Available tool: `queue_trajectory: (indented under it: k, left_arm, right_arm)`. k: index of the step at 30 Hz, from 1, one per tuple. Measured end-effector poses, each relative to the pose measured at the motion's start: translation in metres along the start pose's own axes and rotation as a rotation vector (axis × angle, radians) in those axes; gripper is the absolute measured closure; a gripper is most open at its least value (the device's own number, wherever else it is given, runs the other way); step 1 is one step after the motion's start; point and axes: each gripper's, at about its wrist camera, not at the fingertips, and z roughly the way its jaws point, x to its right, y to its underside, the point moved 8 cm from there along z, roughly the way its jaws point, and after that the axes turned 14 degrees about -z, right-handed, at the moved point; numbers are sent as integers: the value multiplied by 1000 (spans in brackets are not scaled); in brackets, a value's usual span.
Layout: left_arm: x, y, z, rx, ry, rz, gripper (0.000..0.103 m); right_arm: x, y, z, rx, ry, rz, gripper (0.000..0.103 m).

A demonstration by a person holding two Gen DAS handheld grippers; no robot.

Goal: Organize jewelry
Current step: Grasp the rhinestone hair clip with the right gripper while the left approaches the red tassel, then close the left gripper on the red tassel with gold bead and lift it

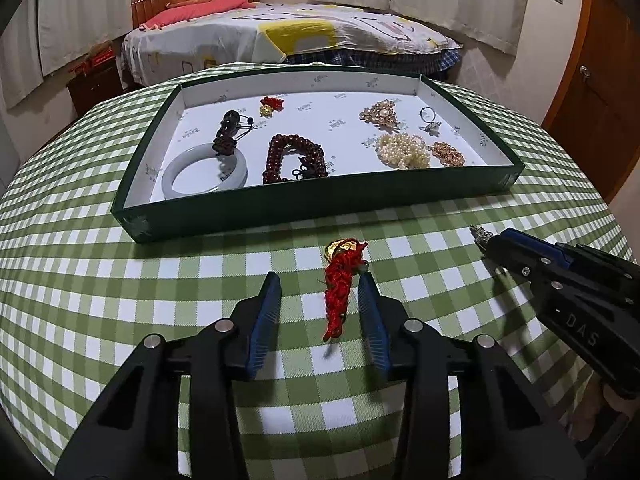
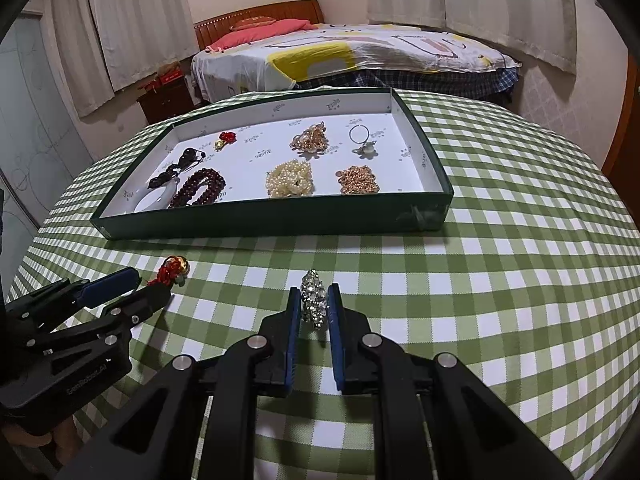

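Note:
A green-walled tray (image 1: 320,204) with a white floor stands on the checked table and holds several jewelry pieces. It also shows in the right wrist view (image 2: 260,220). A red knotted cord with a gold charm (image 1: 340,284) lies on the cloth between the fingers of my left gripper (image 1: 320,284), which is open around it. My right gripper (image 2: 314,294) is shut on a silver rhinestone piece (image 2: 314,300), just above the cloth in front of the tray. In the left wrist view the right gripper (image 1: 486,240) is at the right with the piece's tip (image 1: 480,235) sticking out.
In the tray lie a pale jade bangle (image 1: 204,172), dark red beads (image 1: 294,158), a pearl strand (image 1: 402,152), a gold chain (image 1: 448,154), a ring (image 1: 428,118) and a brooch (image 1: 380,114). A bed (image 1: 288,36) stands behind the table.

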Motion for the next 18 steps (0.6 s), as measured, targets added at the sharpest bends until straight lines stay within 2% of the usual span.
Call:
queue_trajectory:
  k: [4,5,6,12,18]
  left_arm:
    - [1,-1,1,8,3,2,64]
    - [2,-1,1,8,2,3,67]
    - [2,-1,1,8,7,4,75]
    - [3,0,3,7,12,14,90]
    - [5,0,2,4,18,18,91]
  right_arm:
    - [0,1,0,2,0,4,89]
    - [0,1,0,2,-1,4,89]
    - [1,1,0,2,-1,4,89]
    - [1,2,1,-2,-4,6,89]
    - [1,2,1,-3,-5,7,89]
